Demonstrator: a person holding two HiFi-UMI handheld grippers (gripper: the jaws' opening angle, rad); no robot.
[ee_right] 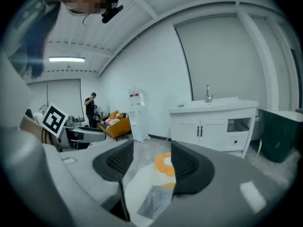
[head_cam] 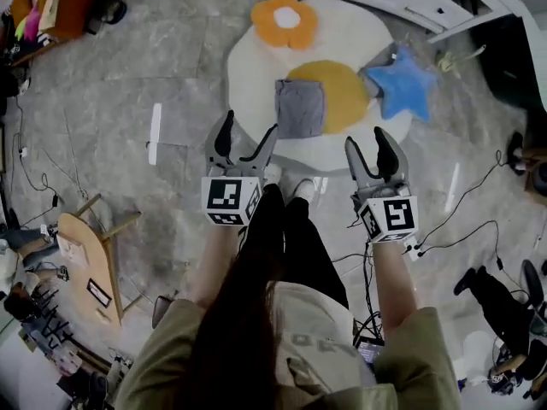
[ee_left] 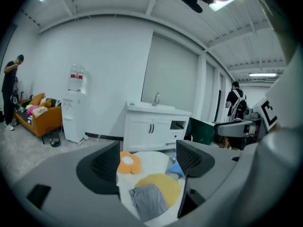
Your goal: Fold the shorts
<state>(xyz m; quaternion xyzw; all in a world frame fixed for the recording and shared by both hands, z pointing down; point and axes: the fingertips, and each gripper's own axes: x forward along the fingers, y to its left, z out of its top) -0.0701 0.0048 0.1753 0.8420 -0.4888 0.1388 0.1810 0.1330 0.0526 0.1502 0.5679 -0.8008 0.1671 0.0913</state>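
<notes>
Grey stone floor, round white rug (head_cam: pixel 256 67). Head view: shorts (head_cam: pixel 300 108) folded square at rug's centre; left gripper (head_cam: pixel 249 128) and right gripper (head_cam: pixel 367 139) above rug's near edge, jaws apart. Gripper views: both empty. Risk: unpressed fold springing open.

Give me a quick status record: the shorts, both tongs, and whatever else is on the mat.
shorts: grey fabric shorts, folded into a compact square
location: on the white round mat, partly over the yellow round cushion
left tongs: open, empty, clear of the shorts
right tongs: open, empty, clear of the shorts
also on mat: orange flower-shaped cushion, blue star-shaped cushion
task: fold appears done
</notes>
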